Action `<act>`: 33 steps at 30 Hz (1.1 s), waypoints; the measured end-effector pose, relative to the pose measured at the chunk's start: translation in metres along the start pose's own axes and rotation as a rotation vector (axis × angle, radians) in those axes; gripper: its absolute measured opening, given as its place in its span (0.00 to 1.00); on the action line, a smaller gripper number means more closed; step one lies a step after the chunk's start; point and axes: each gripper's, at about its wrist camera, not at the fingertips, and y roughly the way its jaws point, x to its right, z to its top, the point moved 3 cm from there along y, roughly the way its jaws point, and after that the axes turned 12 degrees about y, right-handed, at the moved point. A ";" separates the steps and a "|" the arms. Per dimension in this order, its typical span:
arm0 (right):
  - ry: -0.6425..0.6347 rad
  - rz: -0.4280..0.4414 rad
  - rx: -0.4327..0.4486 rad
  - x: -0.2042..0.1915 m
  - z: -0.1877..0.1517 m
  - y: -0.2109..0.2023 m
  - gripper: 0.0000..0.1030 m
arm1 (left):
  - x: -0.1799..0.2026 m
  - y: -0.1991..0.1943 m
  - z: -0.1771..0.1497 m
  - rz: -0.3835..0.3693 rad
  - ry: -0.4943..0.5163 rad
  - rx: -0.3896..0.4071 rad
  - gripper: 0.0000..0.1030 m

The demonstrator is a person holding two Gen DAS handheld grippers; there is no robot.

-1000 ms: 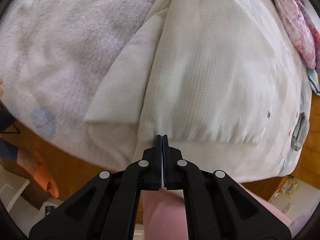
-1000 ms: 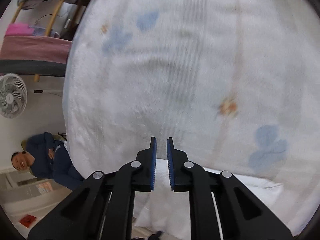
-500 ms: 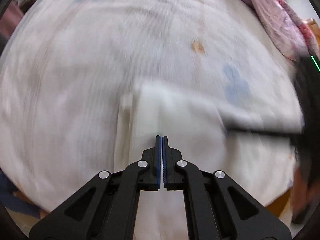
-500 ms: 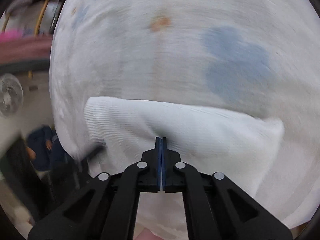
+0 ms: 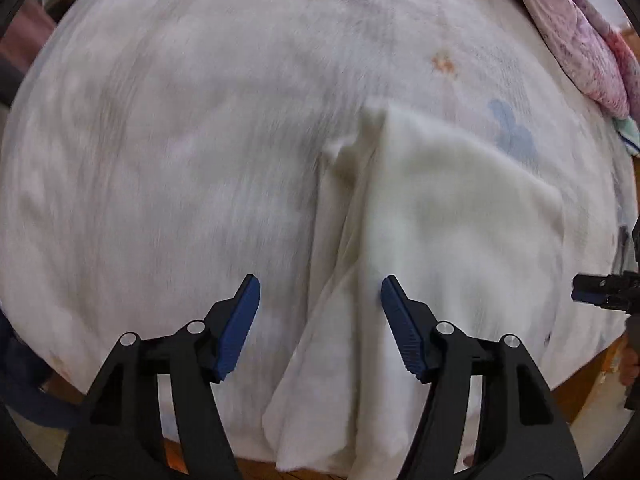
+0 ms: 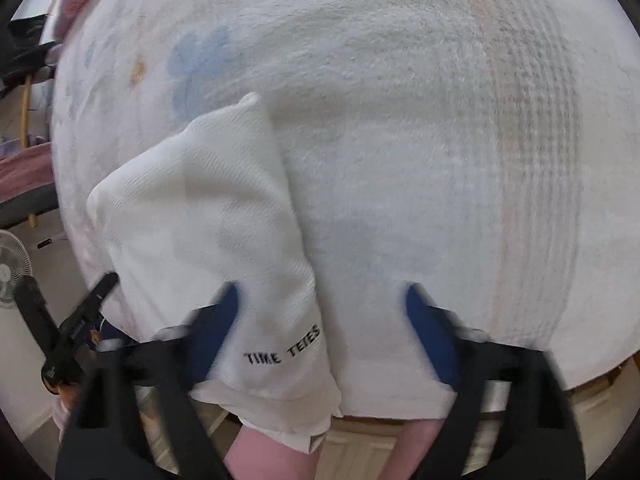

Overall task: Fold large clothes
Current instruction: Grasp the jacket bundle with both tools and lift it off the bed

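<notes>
Already folded narrow: white garment (image 5: pixel 440 216) lies on the bed (image 5: pixel 160 140). Your left gripper (image 5: pixel 320 308) and right gripper (image 6: pixel 320 312) are opening, released. Likely a final fold left.

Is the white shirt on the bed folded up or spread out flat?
Folded. The white shirt lies as a narrow bundle on the bed cover, layers overlapping along a long crease.

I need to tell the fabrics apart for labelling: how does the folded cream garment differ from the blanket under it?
The cream garment is smooth ribbed knit, plain cream with black stitched lettering; the blanket is fluffy, with faded blue and orange prints. The garment is a small folded bundle; the blanket spreads wide beneath it. Both are pale.
</notes>
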 end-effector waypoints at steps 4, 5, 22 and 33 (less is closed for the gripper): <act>-0.033 0.009 -0.046 -0.006 -0.018 0.019 0.83 | -0.001 0.008 -0.017 -0.022 -0.007 -0.037 0.69; -0.026 0.031 -0.068 -0.008 -0.022 0.026 0.84 | -0.002 0.007 -0.017 -0.031 -0.010 -0.032 0.70; 0.065 0.200 -0.170 -0.023 -0.014 0.076 0.94 | -0.031 0.051 -0.019 -0.183 -0.034 -0.038 0.86; 0.074 0.199 -0.226 -0.025 -0.010 0.084 0.94 | -0.051 0.082 -0.035 -0.649 -0.200 -0.146 0.87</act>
